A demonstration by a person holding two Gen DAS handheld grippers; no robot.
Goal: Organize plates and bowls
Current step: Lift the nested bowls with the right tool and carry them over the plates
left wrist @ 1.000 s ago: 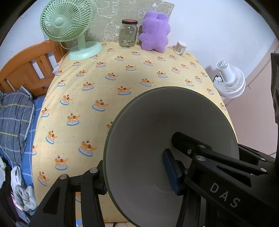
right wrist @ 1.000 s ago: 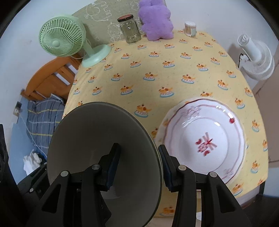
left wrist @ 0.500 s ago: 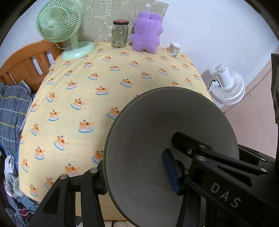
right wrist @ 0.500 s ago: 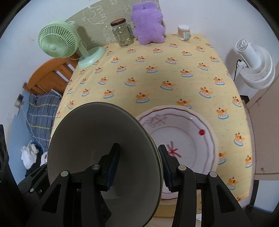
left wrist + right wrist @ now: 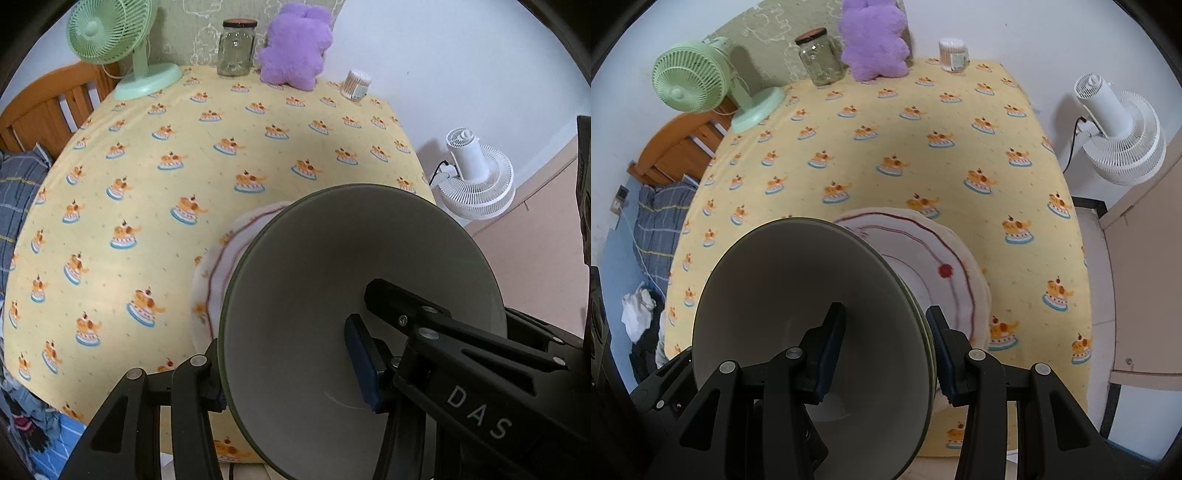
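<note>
Tongs: my left gripper (image 5: 291, 373) & right gripper (image 5: 884, 349) both pinch big grey-green bowl (image 5: 812, 332) rim, held tilted just above white red-lined plate (image 5: 945, 266).

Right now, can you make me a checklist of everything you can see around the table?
Surface: yellow cloth with a cake pattern covers the table.
Job's things: grey bowl held up; white plate with red lines lies behind it on the cloth.
Clutter: green fan, glass jar, purple plush toy, cotton swab tub along the far edge.
Grippers: left gripper and right gripper each clamp the bowl's rim.
Cables: black cord by the white fan.
Surroundings: wooden bed frame, blue checked bedding.
</note>
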